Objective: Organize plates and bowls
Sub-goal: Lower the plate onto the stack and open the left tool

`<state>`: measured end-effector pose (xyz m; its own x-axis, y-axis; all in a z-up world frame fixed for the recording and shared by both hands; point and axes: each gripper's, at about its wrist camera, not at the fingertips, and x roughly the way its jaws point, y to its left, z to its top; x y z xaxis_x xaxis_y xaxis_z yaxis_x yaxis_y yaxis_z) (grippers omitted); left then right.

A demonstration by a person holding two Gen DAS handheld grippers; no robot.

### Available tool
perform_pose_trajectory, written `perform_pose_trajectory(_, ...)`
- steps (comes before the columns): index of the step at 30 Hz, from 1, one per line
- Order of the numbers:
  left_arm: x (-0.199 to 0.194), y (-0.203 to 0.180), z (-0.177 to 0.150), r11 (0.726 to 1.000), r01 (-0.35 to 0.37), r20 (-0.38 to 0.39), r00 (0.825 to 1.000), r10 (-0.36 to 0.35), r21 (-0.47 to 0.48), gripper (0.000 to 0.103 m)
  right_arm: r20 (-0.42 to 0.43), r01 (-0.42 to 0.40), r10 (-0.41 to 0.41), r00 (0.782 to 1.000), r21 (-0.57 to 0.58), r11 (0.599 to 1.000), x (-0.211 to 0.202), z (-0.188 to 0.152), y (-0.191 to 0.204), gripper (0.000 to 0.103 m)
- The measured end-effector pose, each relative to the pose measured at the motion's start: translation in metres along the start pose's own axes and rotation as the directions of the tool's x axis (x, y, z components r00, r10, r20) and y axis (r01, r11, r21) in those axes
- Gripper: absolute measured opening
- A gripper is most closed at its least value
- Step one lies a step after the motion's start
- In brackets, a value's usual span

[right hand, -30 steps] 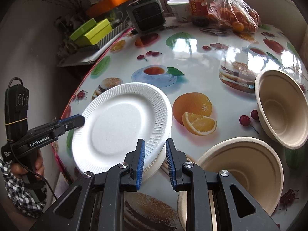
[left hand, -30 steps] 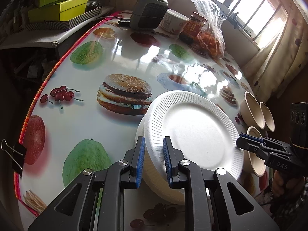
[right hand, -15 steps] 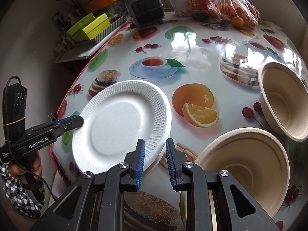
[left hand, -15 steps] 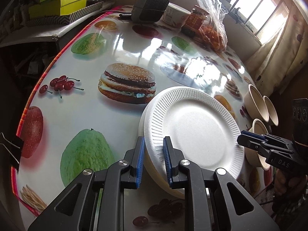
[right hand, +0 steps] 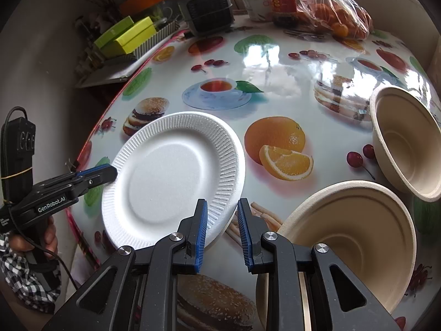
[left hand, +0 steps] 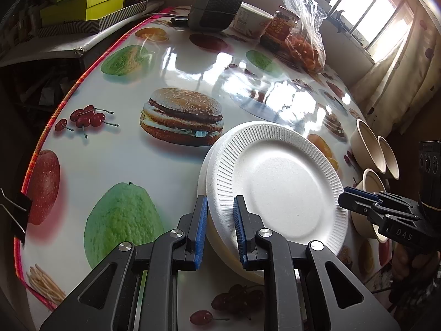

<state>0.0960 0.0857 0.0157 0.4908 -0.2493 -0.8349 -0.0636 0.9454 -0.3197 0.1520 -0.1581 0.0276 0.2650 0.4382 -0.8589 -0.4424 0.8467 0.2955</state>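
Left wrist — ribbed foam plate (left hand: 278, 184).

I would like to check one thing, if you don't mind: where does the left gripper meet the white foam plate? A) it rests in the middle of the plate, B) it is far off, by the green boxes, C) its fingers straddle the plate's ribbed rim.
C: in the left wrist view the left gripper has one blue finger outside and one inside the ribbed rim of the white foam plate.
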Motion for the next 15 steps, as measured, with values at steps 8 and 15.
perform_pose_trajectory(8, -0.0002, -0.0007, -0.0006, 1.0, -0.003, -0.002, 1.0, 0.003, 0.002, 0.021, -0.001, 0.0, 0.0, 1.0, -0.001, 1.0, 0.0001, -0.0002, 0.0003, 0.022)
perform_pose_trajectory(15, -0.0002, -0.0015, -0.0005, 1.0, -0.008, 0.0, 1.0, 0.008, 0.006, 0.021, -0.002, 0.004, -0.004, 1.0, -0.003, 1.0, 0.0004, -0.0004, 0.0004, 0.022)
